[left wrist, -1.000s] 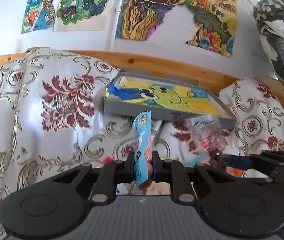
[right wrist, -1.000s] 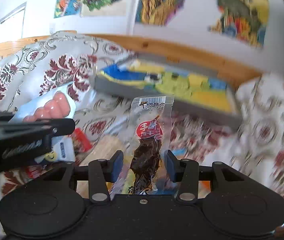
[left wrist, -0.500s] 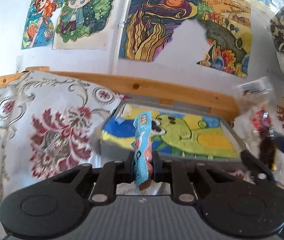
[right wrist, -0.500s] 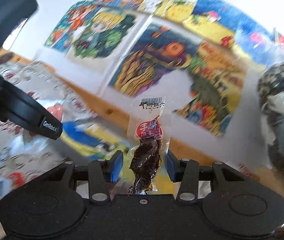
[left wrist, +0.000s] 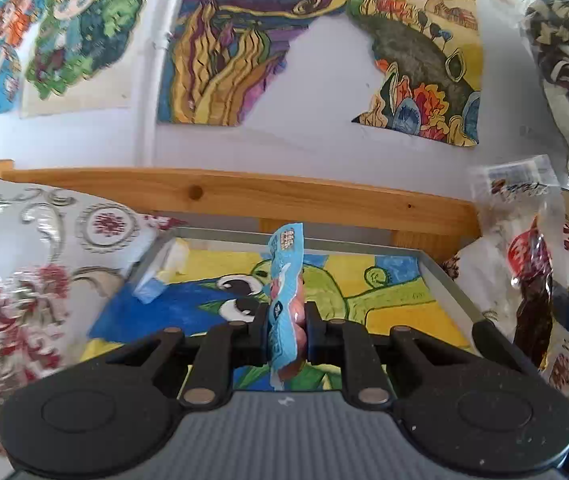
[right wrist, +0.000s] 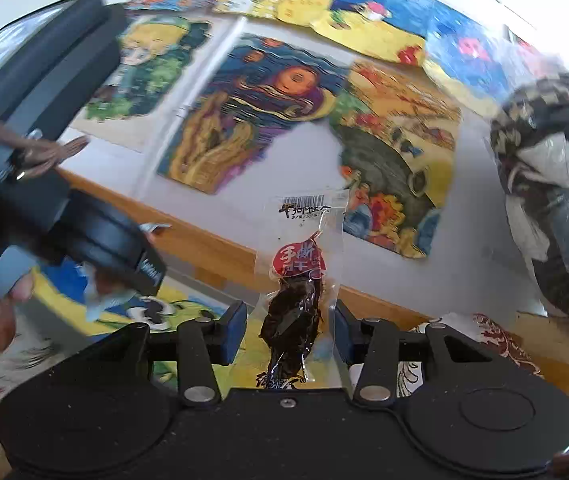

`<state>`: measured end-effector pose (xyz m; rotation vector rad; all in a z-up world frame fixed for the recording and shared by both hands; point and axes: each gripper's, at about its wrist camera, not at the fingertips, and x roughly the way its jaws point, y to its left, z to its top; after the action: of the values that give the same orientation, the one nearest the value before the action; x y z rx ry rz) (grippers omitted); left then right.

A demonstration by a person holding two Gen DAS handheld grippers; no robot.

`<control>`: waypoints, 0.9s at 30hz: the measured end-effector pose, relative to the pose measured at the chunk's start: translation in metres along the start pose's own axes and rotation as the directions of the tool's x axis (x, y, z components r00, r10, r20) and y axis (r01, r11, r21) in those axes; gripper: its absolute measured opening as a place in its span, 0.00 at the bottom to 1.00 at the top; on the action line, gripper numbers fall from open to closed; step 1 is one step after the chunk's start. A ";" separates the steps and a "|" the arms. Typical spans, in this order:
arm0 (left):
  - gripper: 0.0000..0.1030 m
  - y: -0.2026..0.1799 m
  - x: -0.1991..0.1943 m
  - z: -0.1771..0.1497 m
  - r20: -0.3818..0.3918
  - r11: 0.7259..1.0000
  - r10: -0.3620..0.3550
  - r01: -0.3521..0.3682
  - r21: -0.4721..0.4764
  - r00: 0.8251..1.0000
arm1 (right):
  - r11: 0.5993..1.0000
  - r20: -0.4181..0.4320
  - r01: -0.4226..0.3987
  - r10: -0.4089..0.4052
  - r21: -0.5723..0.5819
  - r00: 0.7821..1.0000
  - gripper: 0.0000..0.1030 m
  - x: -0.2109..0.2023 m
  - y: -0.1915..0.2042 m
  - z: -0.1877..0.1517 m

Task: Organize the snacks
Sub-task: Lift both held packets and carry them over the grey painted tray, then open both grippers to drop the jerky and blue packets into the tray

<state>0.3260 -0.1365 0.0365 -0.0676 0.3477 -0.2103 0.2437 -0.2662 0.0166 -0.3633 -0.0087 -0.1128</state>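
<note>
Two snack packets are held up above a shallow grey tray lined with a green cartoon drawing. The left gripper clenches a light-blue plastic packet edge-on, its small print unreadable. The right gripper grasps a clear packet of dark dried meat by its edges; a barcode and red label with Chinese characters show, the lower text hidden behind the gripper body.
</note>
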 end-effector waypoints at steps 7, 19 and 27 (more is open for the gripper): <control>0.17 -0.012 0.042 0.000 -0.061 1.000 -0.005 0.005 -0.001 0.998 | 0.993 -0.085 0.012 -0.002 0.116 0.996 0.46 0.050 -0.017 -0.013; 0.17 -0.011 0.073 -0.011 -0.163 0.999 -0.015 0.010 -0.035 0.987 | 0.963 -0.254 -0.044 0.114 0.266 0.960 0.46 0.091 -0.024 -0.031; 0.17 -0.003 0.076 -0.017 -0.171 0.997 -0.044 0.033 -0.064 0.984 | 0.954 -0.285 -0.057 0.144 0.295 0.947 0.46 0.097 -0.023 -0.033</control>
<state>0.3897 -0.1563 -0.0042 -0.1172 0.5261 -0.2447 0.3367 -0.3104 -0.0036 -0.0556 0.2972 -0.0629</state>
